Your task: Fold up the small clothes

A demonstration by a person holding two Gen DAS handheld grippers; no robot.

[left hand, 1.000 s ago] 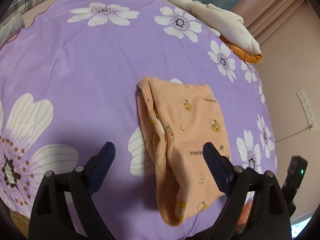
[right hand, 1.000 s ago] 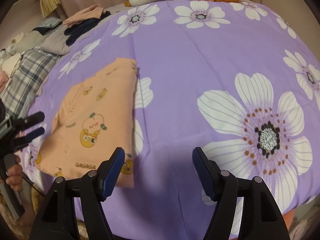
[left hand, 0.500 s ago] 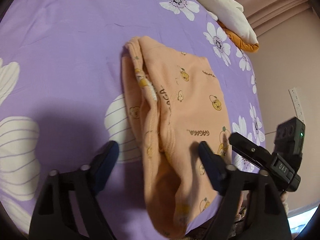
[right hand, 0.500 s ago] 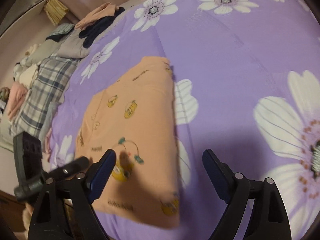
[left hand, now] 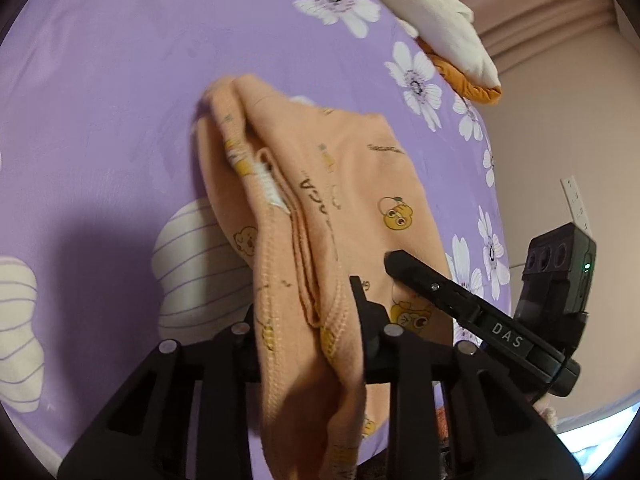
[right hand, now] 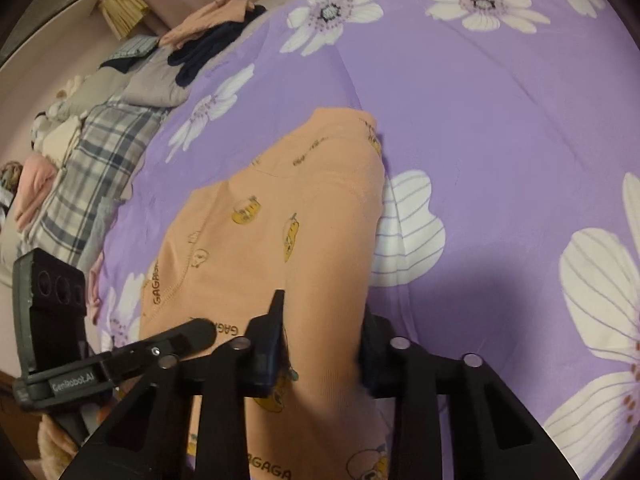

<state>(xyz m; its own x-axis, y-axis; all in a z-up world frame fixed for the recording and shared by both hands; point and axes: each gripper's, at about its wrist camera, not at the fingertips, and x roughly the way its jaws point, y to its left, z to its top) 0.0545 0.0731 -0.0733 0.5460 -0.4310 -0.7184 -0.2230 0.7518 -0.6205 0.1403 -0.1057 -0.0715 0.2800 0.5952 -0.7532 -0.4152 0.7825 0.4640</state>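
Both tongs, left (left hand: 306, 324) and right (right hand: 320, 340), have just closed, each pinching the near edge of the orange garment (left hand: 352, 184) on the purple bed (left hand: 120, 100)

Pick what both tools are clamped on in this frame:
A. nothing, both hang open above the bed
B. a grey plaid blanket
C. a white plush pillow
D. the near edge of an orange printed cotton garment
D: the left tool and the right tool each have the orange printed cotton garment bunched between their fingers, on the purple flowered bedsheet.
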